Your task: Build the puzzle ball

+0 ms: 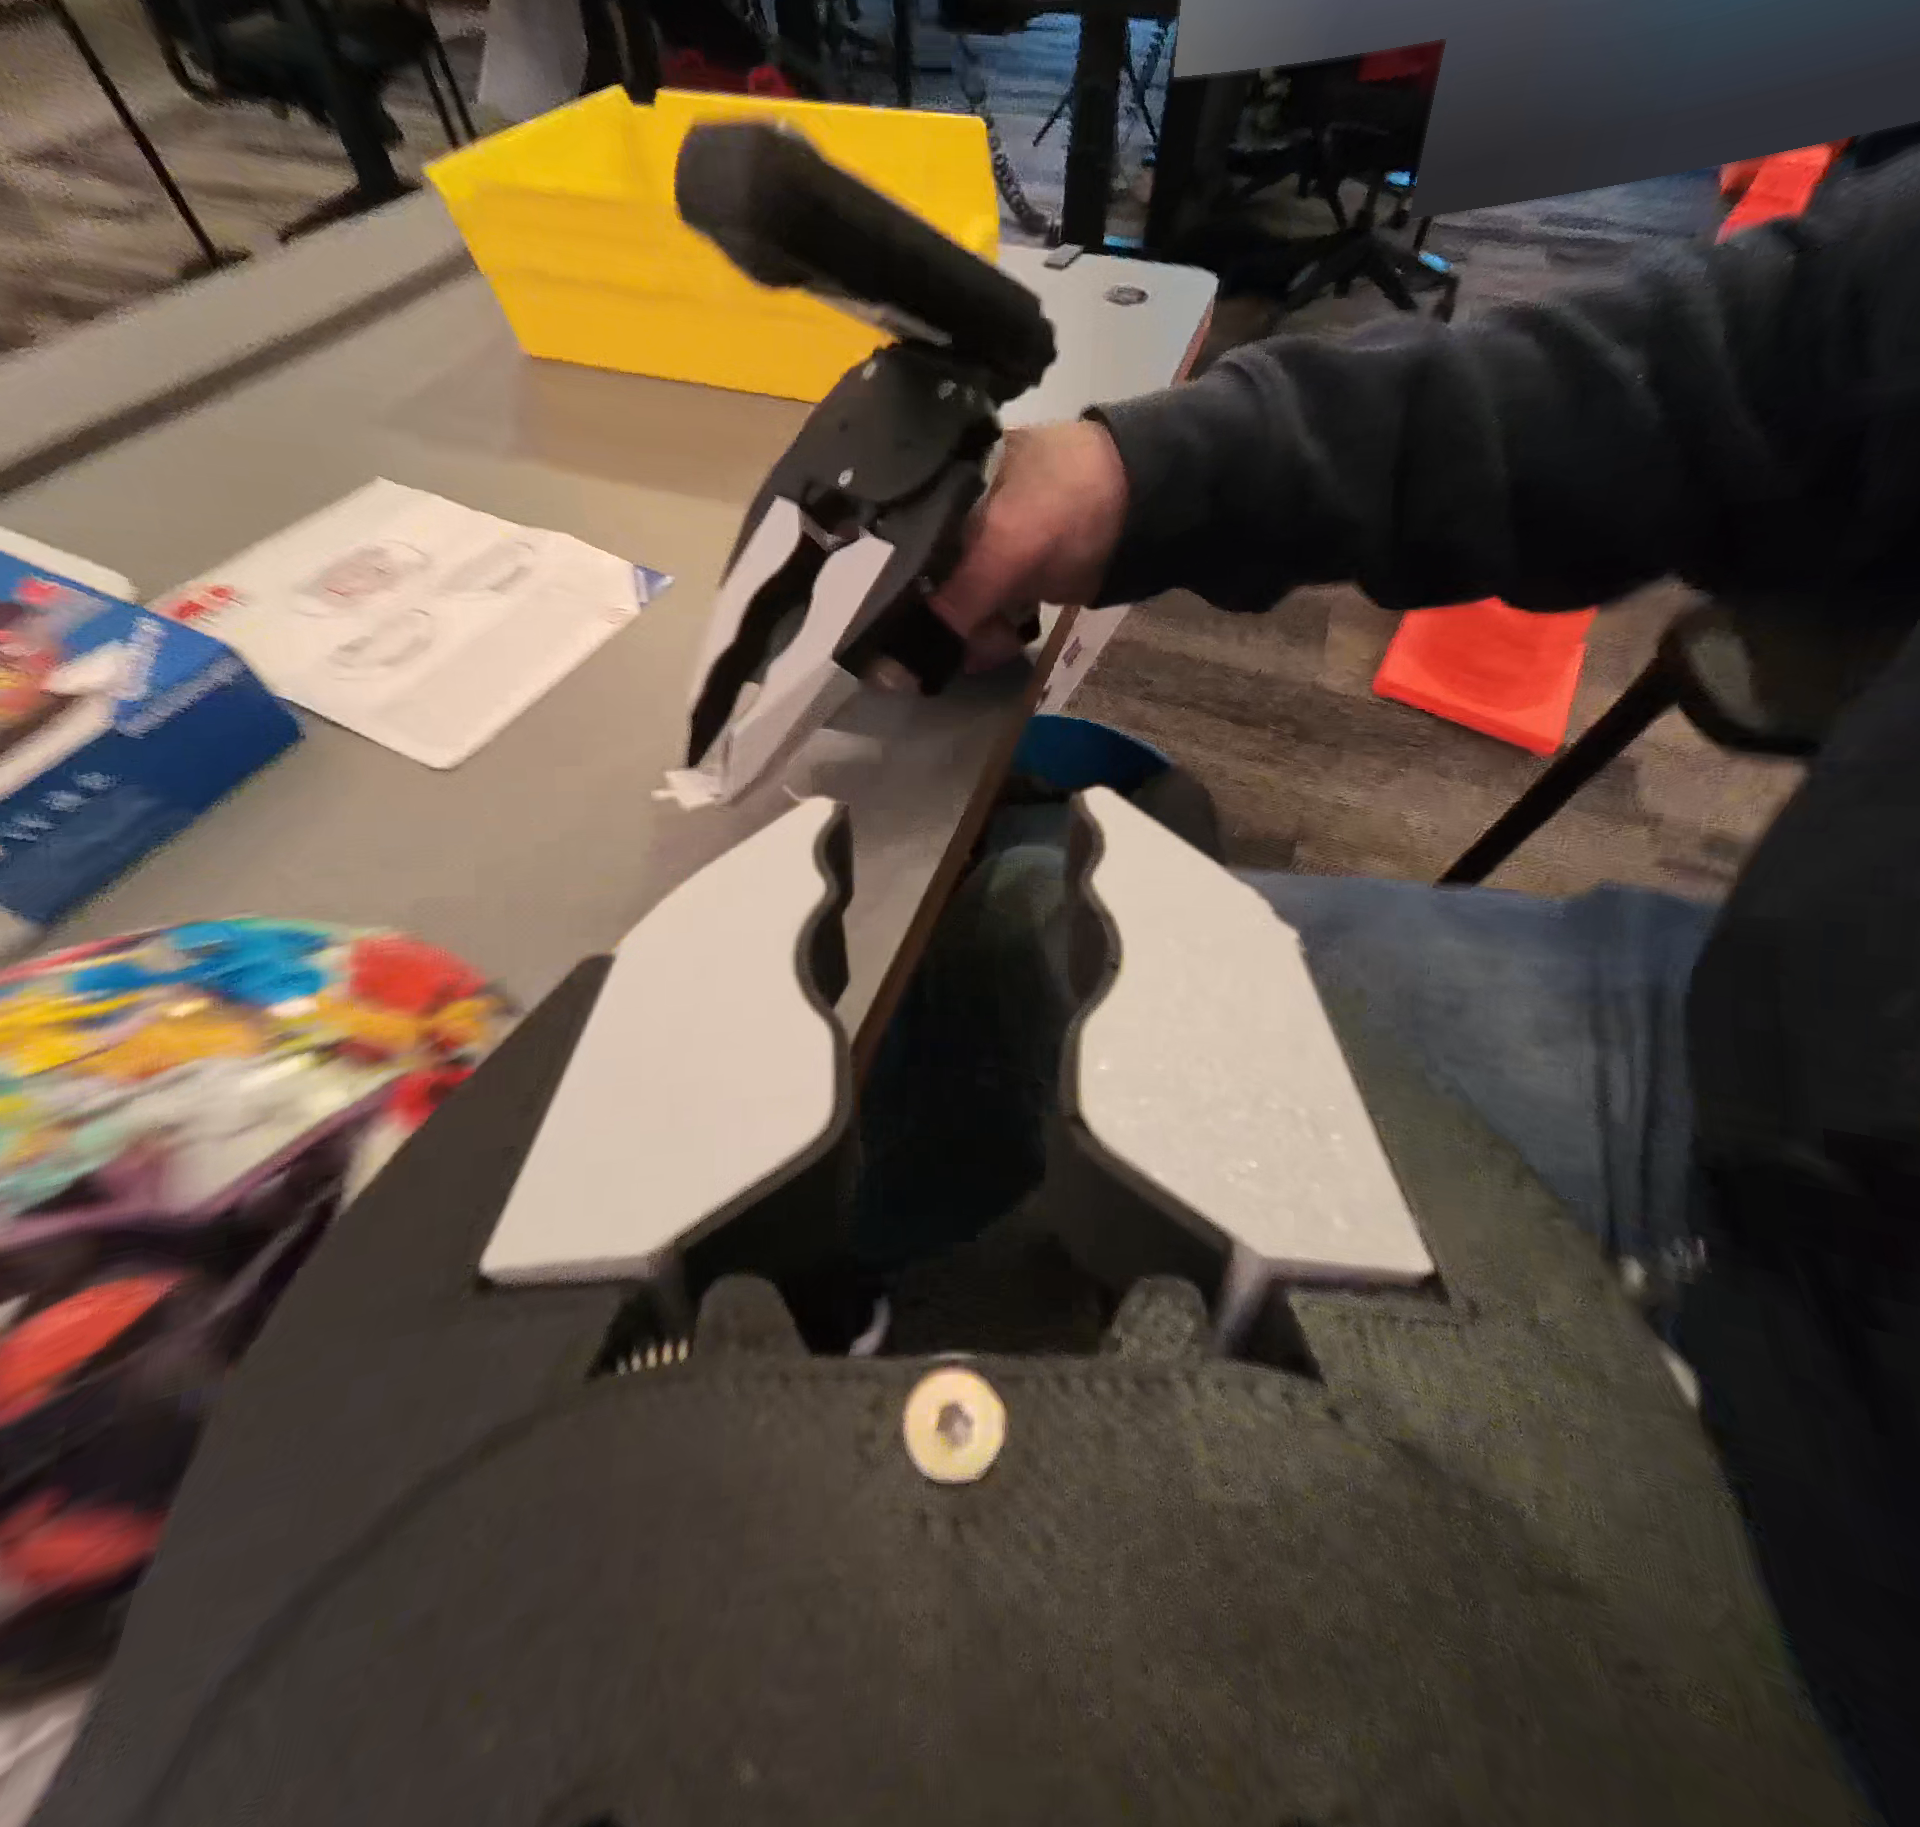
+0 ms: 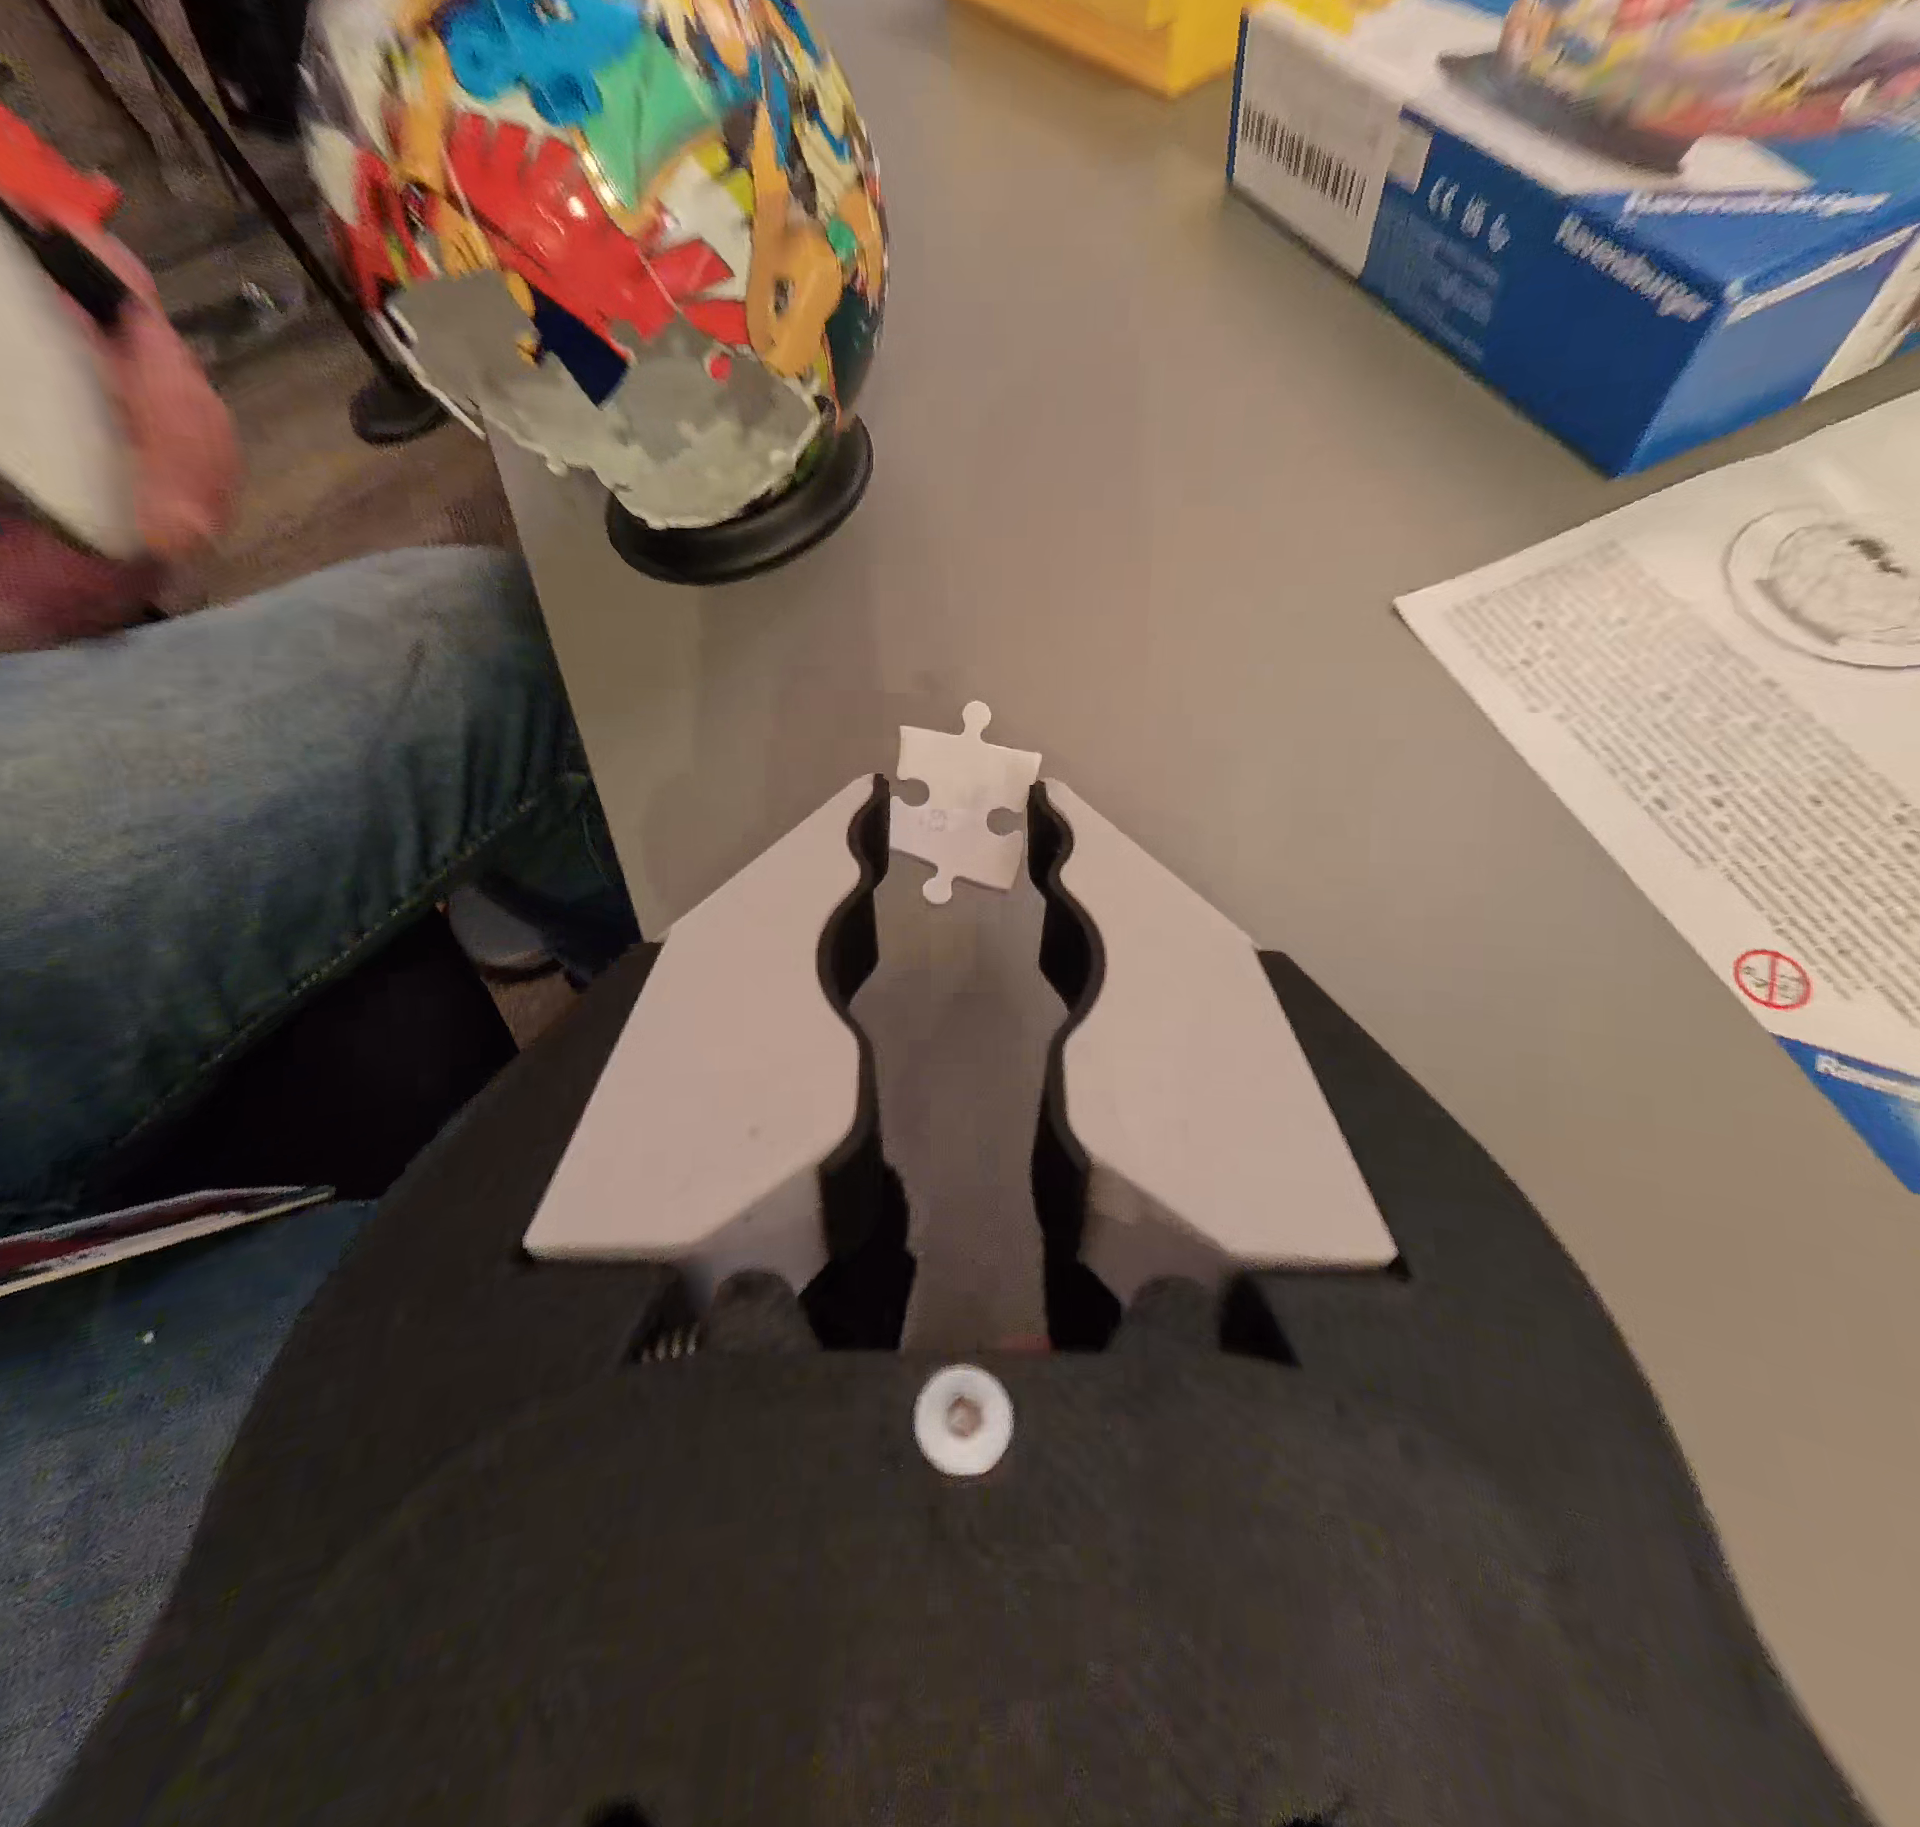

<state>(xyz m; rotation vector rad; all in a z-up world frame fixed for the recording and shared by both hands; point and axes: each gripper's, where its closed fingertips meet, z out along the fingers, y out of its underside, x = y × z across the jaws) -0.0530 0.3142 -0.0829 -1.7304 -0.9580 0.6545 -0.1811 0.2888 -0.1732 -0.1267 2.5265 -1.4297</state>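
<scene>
on grey table (image 2: 1195, 551), right hand-held gripper (image 2: 961, 790) pinches white puzzle piece (image 2: 961, 811).

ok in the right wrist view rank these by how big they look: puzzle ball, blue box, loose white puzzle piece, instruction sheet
1. puzzle ball and blue box: look alike in size, and the box is cut off by the frame, so not ranked
2. instruction sheet, also cut off
3. white puzzle piece, clearly smallest, between the right gripper tips

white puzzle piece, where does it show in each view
Left wrist view: the white puzzle piece lies at mid-frame on the grey table, at the tips of the right gripper.
Right wrist view: it sits just above centre, between the tips of that gripper's own fingers.
Shared landmark: the blue box.
</scene>
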